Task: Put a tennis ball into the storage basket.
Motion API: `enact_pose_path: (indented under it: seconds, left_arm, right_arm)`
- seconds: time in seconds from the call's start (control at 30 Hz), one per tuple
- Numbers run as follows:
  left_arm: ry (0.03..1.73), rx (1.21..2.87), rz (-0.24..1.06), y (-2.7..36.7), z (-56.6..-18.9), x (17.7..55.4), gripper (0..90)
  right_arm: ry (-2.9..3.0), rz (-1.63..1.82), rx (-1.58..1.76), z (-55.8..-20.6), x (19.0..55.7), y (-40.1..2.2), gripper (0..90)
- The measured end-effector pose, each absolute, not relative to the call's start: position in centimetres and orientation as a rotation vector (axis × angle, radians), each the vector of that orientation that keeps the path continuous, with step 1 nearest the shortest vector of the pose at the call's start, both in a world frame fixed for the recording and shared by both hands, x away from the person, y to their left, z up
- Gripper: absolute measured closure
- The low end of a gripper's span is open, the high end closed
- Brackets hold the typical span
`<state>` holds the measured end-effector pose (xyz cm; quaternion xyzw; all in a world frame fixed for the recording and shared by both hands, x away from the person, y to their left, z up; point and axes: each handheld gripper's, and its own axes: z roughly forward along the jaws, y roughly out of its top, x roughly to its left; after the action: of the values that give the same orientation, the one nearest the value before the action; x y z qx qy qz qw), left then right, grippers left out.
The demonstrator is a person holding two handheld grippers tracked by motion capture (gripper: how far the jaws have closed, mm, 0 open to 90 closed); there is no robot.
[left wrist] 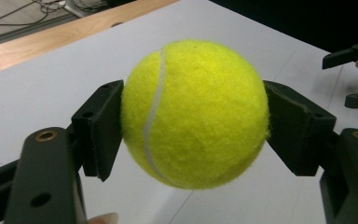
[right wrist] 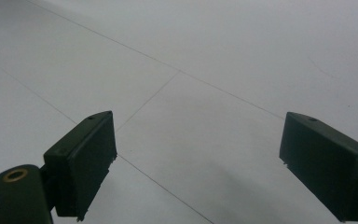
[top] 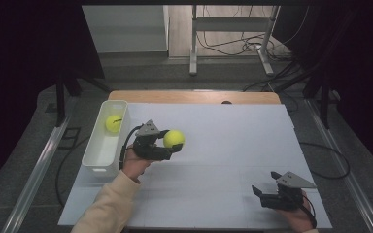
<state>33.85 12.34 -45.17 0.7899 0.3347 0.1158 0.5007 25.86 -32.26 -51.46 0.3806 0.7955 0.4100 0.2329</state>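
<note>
Left gripper (top: 174, 145) clamps a fuzzy yellow-green tennis ball (top: 174, 139) between both black jaws, held above the white table sheet (top: 233, 141). Just left of it: a white rectangular plastic bin (top: 93, 158) with a second yellow-green tennis ball (top: 113, 123) at its far end. Right gripper (top: 264, 183), near right, jaws spread wide, nothing between them, low over the sheet.

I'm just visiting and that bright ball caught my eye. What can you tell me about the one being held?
The tennis ball is fuzzy yellow-green felt with a curved white seam. The left gripper pinches it between two black fingers, one on each side, holding it up off the white table, just right of the white bin.
</note>
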Motion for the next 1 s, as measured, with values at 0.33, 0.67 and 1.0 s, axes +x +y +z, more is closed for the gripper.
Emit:
enact_pose_path:
  seconds: [0.33,0.67,1.0]
  left_arm:
    - [0.843,1.884,0.309,13.9,-44.8,33.8,26.5]
    - [0.872,1.855,0.328,15.2,-44.4,33.7,26.5]
    - [0.905,1.827,0.343,16.6,-44.2,33.4,26.5]
  right_arm:
    - [2.183,1.131,1.045,-51.4,25.8,-32.3,11.2]
    - [2.182,1.132,1.045,-51.4,25.8,-32.3,11.2]
    - [2.180,1.134,1.042,-51.4,25.8,-32.3,11.2]
